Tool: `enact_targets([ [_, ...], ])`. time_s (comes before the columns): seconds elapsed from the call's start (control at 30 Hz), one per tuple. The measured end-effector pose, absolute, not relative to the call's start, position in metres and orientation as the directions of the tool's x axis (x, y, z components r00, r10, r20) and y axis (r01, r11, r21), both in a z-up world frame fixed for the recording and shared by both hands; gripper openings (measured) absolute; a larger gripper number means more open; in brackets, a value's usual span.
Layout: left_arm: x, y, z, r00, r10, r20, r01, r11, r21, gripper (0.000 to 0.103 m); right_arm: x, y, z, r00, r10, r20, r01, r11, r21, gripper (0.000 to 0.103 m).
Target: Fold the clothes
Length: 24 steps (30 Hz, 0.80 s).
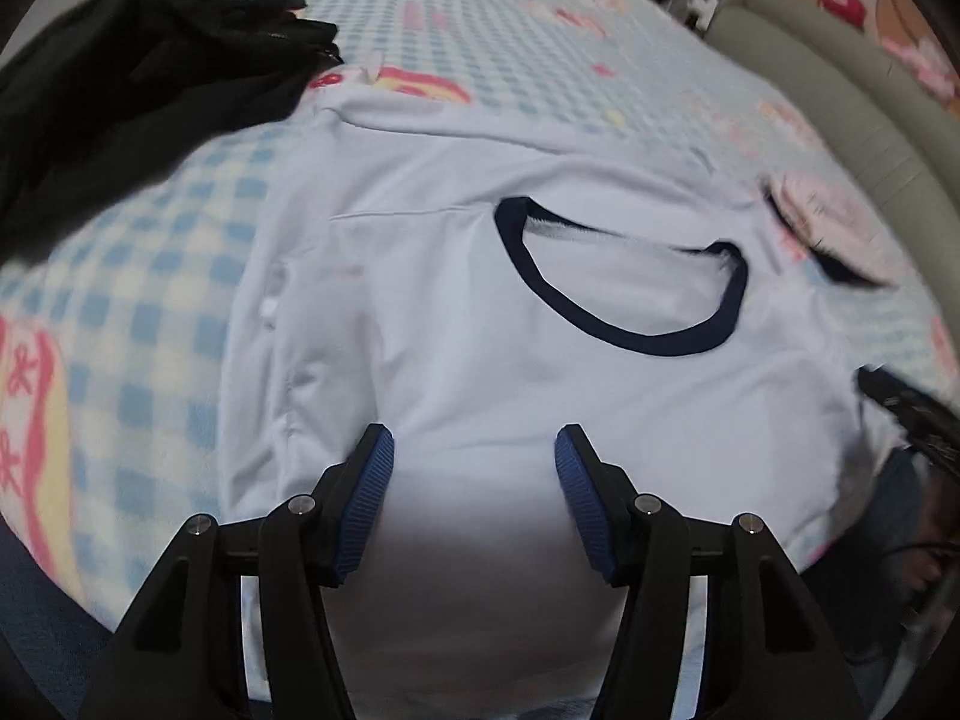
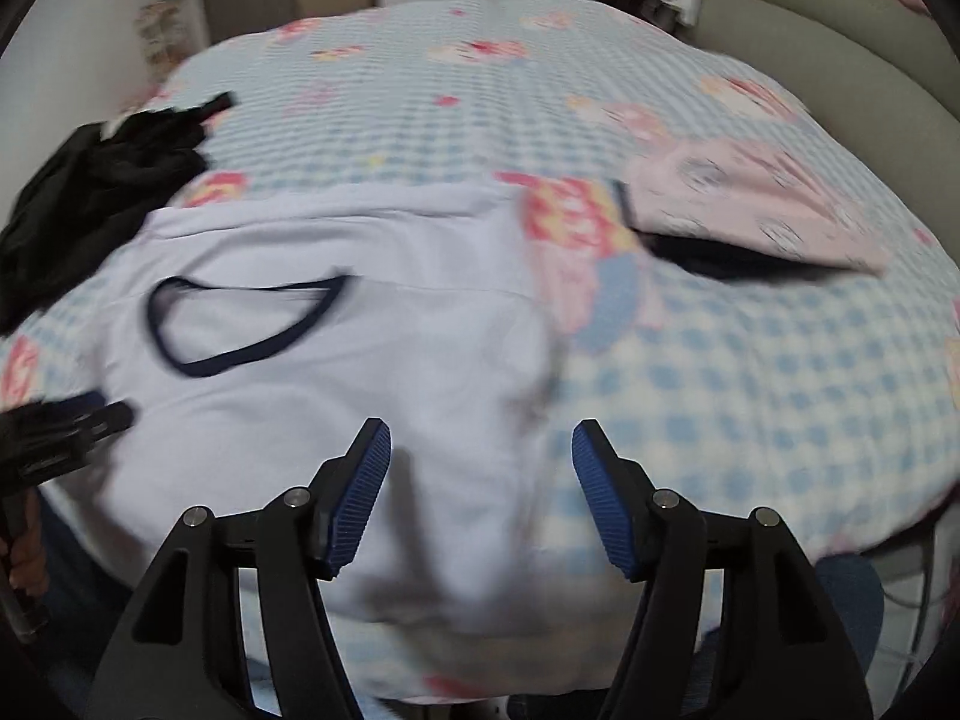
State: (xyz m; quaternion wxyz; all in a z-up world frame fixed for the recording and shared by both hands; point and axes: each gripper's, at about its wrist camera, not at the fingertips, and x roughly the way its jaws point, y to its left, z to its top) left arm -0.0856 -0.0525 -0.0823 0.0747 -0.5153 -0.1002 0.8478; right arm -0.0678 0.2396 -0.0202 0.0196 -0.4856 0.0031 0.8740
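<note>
A pale blue T-shirt with a navy collar lies flat on the blue-checked bed blanket, both the left gripper and right gripper hovering empty, jaws apart; next, probably pinching an edge to fold.

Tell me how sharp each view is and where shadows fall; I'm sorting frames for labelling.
Left wrist view: mostly sharp, dark collar crisp, edges fisheye-bent, a soft shadow on the white T-shirt between the claw fingers. Right wrist view: motion-smeared throughout, the pink garment streaked.
</note>
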Motion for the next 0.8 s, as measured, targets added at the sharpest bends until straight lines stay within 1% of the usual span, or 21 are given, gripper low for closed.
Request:
enact_targets([
  [0.03, -0.084, -0.056, -0.079, -0.462, 0.242, -0.853, -0.025, -0.965, -0.261, 0.059, -0.071, 0.253, -0.024, -0.515, 0.000, -0.857, -0.049, -0.998, 0.030, 0.064],
  [0.07, -0.083, -0.057, -0.074, -0.477, 0.246, -0.844, -0.031, -0.964, -0.263, 0.059, -0.076, 0.265, -0.026, -0.507, -0.043, -0.861, -0.053, -0.995, 0.081, 0.058],
  [0.13, -0.084, -0.061, -0.062, -0.524, 0.256, -0.813, -0.058, -0.962, -0.265, 0.059, -0.086, 0.281, -0.025, -0.500, -0.163, -0.851, -0.033, -0.978, 0.207, 0.051],
  [0.17, -0.090, -0.062, -0.060, -0.533, 0.262, -0.804, -0.062, -0.960, -0.272, 0.059, -0.092, 0.286, -0.024, -0.498, -0.209, -0.841, -0.017, -0.968, 0.251, 0.048],
  [0.2, -0.096, -0.063, -0.057, -0.543, 0.268, -0.796, -0.065, -0.958, -0.279, 0.059, -0.099, 0.285, -0.023, -0.501, -0.234, -0.833, 0.007, -0.964, 0.267, 0.047],
  [0.23, -0.102, -0.064, -0.055, -0.552, 0.274, -0.787, -0.069, -0.956, -0.285, 0.059, -0.106, 0.284, -0.021, -0.502, -0.259, -0.825, 0.031, -0.959, 0.282, 0.043],
  [0.27, -0.107, -0.065, -0.053, -0.561, 0.280, -0.779, -0.072, -0.954, -0.291, 0.059, -0.114, 0.281, -0.022, -0.495, -0.276, -0.824, 0.052, -0.956, 0.289, 0.033],
  [0.33, -0.121, -0.065, -0.062, -0.535, 0.285, -0.795, -0.080, -0.954, -0.288, 0.059, -0.128, 0.269, -0.033, -0.454, -0.281, -0.845, 0.078, -0.958, 0.276, 0.020],
  [0.37, -0.127, -0.065, -0.067, -0.522, 0.287, -0.803, -0.084, -0.955, -0.286, 0.059, -0.134, 0.264, -0.037, -0.438, -0.293, -0.850, 0.095, -0.955, 0.280, 0.017],
  [0.4, -0.134, -0.065, -0.071, -0.510, 0.288, -0.811, -0.089, -0.955, -0.283, 0.059, -0.136, 0.257, -0.040, -0.429, -0.319, -0.845, 0.121, -0.947, 0.296, 0.016],
  [0.43, -0.136, -0.066, -0.075, -0.508, 0.265, -0.819, -0.094, -0.963, -0.254, 0.059, -0.136, 0.248, -0.042, -0.425, -0.332, -0.842, 0.154, -0.943, 0.294, 0.016],
  [0.47, -0.138, -0.067, -0.078, -0.507, 0.243, -0.827, -0.098, -0.969, -0.225, 0.058, -0.137, 0.241, -0.043, -0.426, -0.318, -0.847, 0.181, -0.947, 0.264, 0.016],
  [0.53, -0.143, -0.080, -0.080, -0.498, 0.228, -0.836, -0.069, -0.972, -0.225, 0.057, -0.139, 0.230, -0.049, -0.439, -0.250, -0.863, 0.213, -0.962, 0.170, 0.016],
  [0.57, -0.146, -0.086, -0.081, -0.494, 0.222, -0.841, -0.054, -0.973, -0.224, 0.054, -0.143, 0.231, -0.055, -0.441, -0.209, -0.873, 0.205, -0.970, 0.128, 0.016],
  [0.6, -0.145, -0.090, -0.080, -0.493, 0.220, -0.842, -0.052, -0.973, -0.224, 0.053, -0.147, 0.235, -0.061, -0.433, -0.175, -0.884, 0.187, -0.977, 0.102, 0.012],
  [0.63, -0.144, -0.091, -0.075, -0.504, 0.217, -0.836, -0.057, -0.974, -0.218, 0.050, -0.152, 0.239, -0.065, -0.424, -0.154, -0.893, 0.162, -0.983, 0.092, 0.012],
  [0.7, -0.139, -0.092, -0.061, -0.540, 0.227, -0.810, -0.074, -0.972, -0.223, 0.051, -0.159, 0.250, -0.064, -0.400, -0.151, -0.904, 0.091, -0.988, 0.124, 0.011],
  [0.73, -0.135, -0.091, -0.053, -0.558, 0.255, -0.789, -0.087, -0.964, -0.250, 0.054, -0.160, 0.252, -0.059, -0.403, -0.138, -0.905, 0.069, -0.990, 0.120, 0.015],
  [0.77, -0.131, -0.090, -0.044, -0.575, 0.283, -0.768, -0.101, -0.956, -0.276, 0.057, -0.158, 0.247, -0.047, -0.431, -0.109, -0.896, 0.073, -0.994, 0.086, 0.019],
  [0.8, -0.127, -0.085, -0.039, -0.581, 0.299, -0.757, -0.112, -0.951, -0.289, 0.057, -0.153, 0.241, -0.033, -0.471, -0.092, -0.877, 0.092, -0.994, 0.055, 0.023],
])
